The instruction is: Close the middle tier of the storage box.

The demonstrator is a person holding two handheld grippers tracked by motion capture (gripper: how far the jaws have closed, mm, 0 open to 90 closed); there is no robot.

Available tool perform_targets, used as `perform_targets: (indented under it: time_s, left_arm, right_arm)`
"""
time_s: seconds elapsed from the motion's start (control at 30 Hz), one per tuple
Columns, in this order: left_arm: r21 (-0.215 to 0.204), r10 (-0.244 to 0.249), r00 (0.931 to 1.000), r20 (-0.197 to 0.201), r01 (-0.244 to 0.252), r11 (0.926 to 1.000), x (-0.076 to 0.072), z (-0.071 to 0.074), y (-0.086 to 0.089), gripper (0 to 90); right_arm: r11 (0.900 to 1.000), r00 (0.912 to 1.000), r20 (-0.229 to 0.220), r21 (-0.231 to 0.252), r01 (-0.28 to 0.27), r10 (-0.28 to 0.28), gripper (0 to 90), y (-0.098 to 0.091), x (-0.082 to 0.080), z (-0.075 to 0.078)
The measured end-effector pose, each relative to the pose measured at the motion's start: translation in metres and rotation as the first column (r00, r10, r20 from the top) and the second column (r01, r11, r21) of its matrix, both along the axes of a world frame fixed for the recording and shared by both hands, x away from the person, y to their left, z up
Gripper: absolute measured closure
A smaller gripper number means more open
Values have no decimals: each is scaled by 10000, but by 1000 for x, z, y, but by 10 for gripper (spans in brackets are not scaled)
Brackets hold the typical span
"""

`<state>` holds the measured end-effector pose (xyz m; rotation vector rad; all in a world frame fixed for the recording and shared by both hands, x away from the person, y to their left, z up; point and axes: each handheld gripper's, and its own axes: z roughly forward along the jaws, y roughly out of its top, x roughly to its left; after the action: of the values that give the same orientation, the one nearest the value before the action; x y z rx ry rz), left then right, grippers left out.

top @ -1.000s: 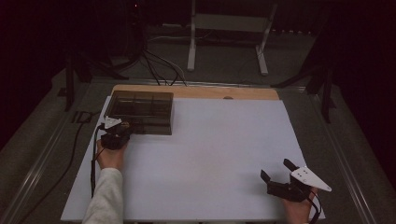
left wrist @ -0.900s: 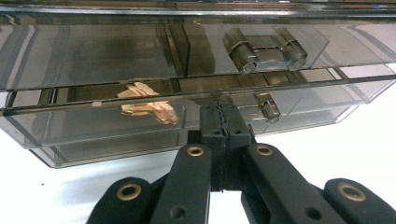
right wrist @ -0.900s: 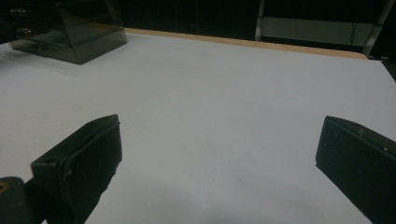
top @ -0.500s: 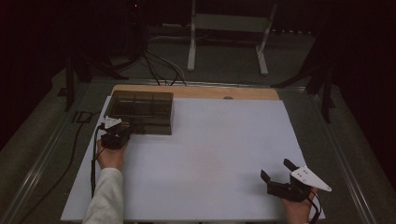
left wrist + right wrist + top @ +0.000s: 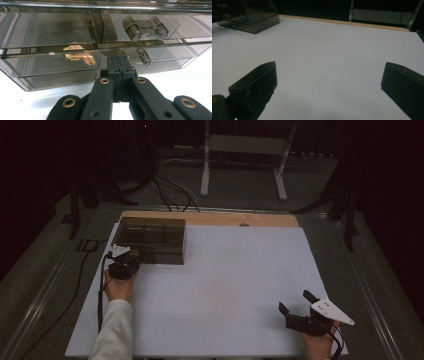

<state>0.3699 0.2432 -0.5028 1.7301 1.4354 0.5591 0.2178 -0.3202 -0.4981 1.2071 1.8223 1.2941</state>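
A smoky transparent plastic box (image 5: pixel 150 237) with compartments stands at the far left of the white board (image 5: pixel 230 280). My left gripper (image 5: pixel 136 259) is at the box's near side, held by a hand in a white sleeve. In the left gripper view its jaws are pressed together, and the left gripper (image 5: pixel 119 63) has its tips against the front wall of the box (image 5: pixel 62 32); I cannot tell whether they pinch anything. A small tan piece (image 5: pixel 80 56) shows inside. My right gripper (image 5: pixel 295 301) rests open near the front right corner. The right gripper (image 5: pixel 328 75) has only bare board between its fingers.
A wooden strip (image 5: pixel 210 218) runs along the board's far edge. Beyond it, on the dark floor, stand a white metal frame (image 5: pixel 245 150) and loose cables (image 5: pixel 165 190). In the right gripper view the box (image 5: pixel 252 17) sits far off at the upper left.
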Motion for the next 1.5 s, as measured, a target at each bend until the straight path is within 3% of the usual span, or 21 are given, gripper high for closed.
perform_targets:
  time_s: [0.8, 1.0, 1.2, 1.5]
  left_arm:
    - [-22, 220, 9998, 10, -220, 9998, 3, 1, -3, 900]
    - [-179, 141, 9999, -79, -143, 9997, 3, 1, -1, 900]
    - [-58, 6, 9999, -165, -7, 10000, 0, 3, 3, 900]
    - [-360, -240, 9996, -114, 236, 9991, -7, 11, 14, 740]
  right_arm:
    - [10000, 10000, 6, -9, -2, 2, 8, 0, 0, 0]
    - [10000, 10000, -7, 30, 15, -15, 7, 0, 0, 0]
    - [10000, 10000, -14, 33, 24, -24, 7, -1, 0, 0]
    - [10000, 10000, -2, 33, 19, -19, 7, -1, -1, 1]
